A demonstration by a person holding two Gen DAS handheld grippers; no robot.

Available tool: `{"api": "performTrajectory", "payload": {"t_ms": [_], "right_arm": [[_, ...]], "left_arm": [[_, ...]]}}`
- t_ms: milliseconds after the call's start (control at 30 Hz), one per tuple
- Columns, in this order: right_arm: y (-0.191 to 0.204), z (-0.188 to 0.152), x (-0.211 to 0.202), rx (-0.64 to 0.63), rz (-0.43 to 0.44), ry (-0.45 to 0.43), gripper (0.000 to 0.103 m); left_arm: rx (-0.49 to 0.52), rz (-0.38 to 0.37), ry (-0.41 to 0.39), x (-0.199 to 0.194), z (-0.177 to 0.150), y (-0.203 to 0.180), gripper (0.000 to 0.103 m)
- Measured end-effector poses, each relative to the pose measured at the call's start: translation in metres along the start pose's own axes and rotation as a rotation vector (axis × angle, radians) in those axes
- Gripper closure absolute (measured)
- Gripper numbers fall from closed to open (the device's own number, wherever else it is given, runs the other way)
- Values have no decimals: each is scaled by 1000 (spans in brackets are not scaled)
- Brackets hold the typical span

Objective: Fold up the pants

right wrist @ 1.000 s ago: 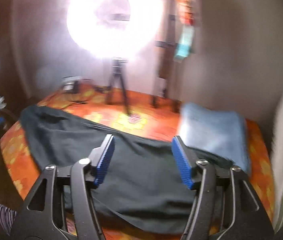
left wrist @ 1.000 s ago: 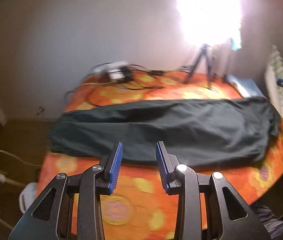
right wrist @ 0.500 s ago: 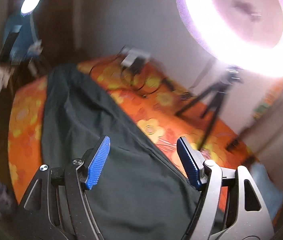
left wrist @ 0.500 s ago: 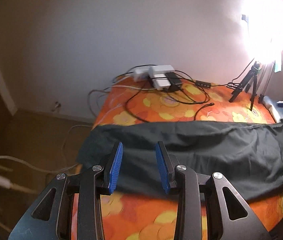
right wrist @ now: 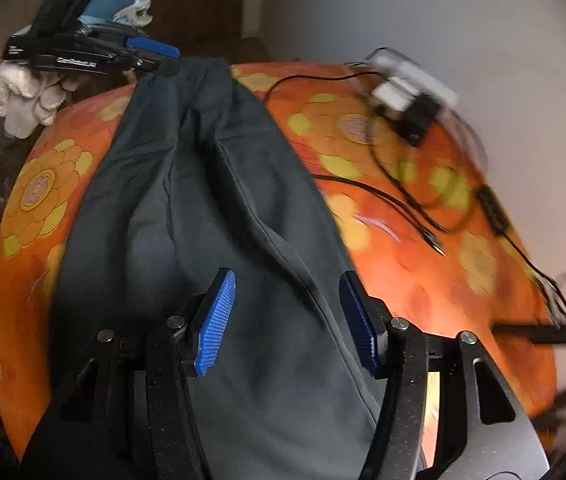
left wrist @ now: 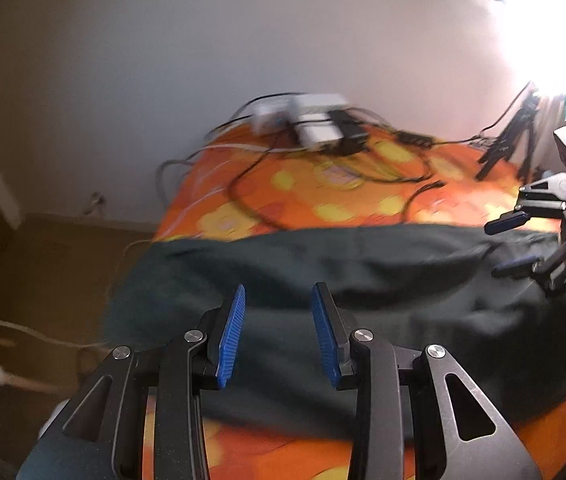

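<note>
Orange flowered table (right wrist: 423,280) carries soft, limp dark pants (right wrist: 211,208); your left gripper (left wrist: 279,320) and right gripper (right wrist: 289,320), fingers spread and empty, should pinch doubled hem edges.

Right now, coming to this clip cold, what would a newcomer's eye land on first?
The loud orange flowered cloth covering the table, with dark pants laid lengthwise across it. Next, the blue-padded right gripper hanging open over one end of the pants and the left gripper open above the other end, neither gripping the fabric. A tangle of black cables and white adapters sits by the wall, beside a glaring lamp at upper right.
</note>
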State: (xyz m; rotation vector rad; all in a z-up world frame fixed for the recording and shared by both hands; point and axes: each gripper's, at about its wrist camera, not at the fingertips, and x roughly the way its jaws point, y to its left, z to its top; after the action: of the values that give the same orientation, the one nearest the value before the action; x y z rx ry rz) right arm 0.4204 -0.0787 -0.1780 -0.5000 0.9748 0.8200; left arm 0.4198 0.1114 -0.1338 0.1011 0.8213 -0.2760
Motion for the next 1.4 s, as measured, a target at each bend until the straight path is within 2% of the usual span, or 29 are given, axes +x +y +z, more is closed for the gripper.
{"api": "performTrajectory", "payload": {"t_ms": [33, 67, 100, 133, 200, 300, 367, 433, 500, 533, 600, 633, 700, 733, 767, 800, 900, 967, 1033, 1167, 1267, 1400], "right_arm": [[2, 3, 7, -12, 7, 8, 56], [4, 7, 15, -19, 20, 20, 69], [5, 9, 20, -19, 37, 33, 93], [5, 11, 22, -13, 42, 44, 99], [5, 16, 23, -20, 31, 47, 101], [-5, 28, 19, -36, -68, 77, 101], [-17, 37, 20, -32, -149, 119, 101], [-20, 41, 26, -44, -213, 168, 101], [-15, 39, 32, -74, -168, 230, 101], [-7, 38, 34, -113, -169, 262, 96], [2, 37, 30, -158, -195, 260, 59], [5, 39, 24, -161, -203, 245, 56], [9, 46, 11, -144, -166, 216, 56], [13, 53, 1, -131, -143, 186, 56], [17, 59, -3, -119, -130, 166, 56], [22, 63, -9, -99, -103, 142, 56], [45, 66, -20, -45, 3, 87, 55], [72, 61, -18, -72, 40, 70, 54], [104, 53, -9, -127, 80, 82, 54], [150, 42, 15, -246, 69, 135, 54], [158, 36, 31, -278, 59, 177, 54], [156, 31, 34, -268, 66, 193, 54]], "left_arm": [[-9, 15, 7, -3, -6, 9, 70], [-19, 23, 12, -3, -9, 14, 70], [-38, 38, 13, -6, -14, 24, 70], [-53, 47, 13, -8, -17, 31, 70], [-99, 53, 26, -8, -22, 42, 70], [-119, 68, 48, -5, -29, 53, 70], [-134, 88, 54, -3, -33, 59, 70], [-166, 74, 52, -3, -36, 65, 70], [-175, 72, 51, -3, -38, 68, 70], [-176, 77, 50, -3, -39, 70, 70], [-202, 74, 43, -6, -42, 79, 70], [-220, 66, 38, -8, -43, 83, 70], [-278, 36, 27, -10, -43, 96, 67], [-305, 15, 27, -10, -43, 101, 63], [-348, -21, 26, -9, -42, 108, 54], [-377, -40, 21, -6, -40, 112, 51], [-471, -62, 3, -1, -38, 129, 51], [-528, -79, -1, 4, -39, 140, 51], [-554, -70, 11, 11, -40, 146, 51], [-548, -72, 36, 20, -43, 146, 51], [-589, -100, 39, 28, -45, 151, 51], [-598, -97, 60, 41, -45, 150, 51]]}}
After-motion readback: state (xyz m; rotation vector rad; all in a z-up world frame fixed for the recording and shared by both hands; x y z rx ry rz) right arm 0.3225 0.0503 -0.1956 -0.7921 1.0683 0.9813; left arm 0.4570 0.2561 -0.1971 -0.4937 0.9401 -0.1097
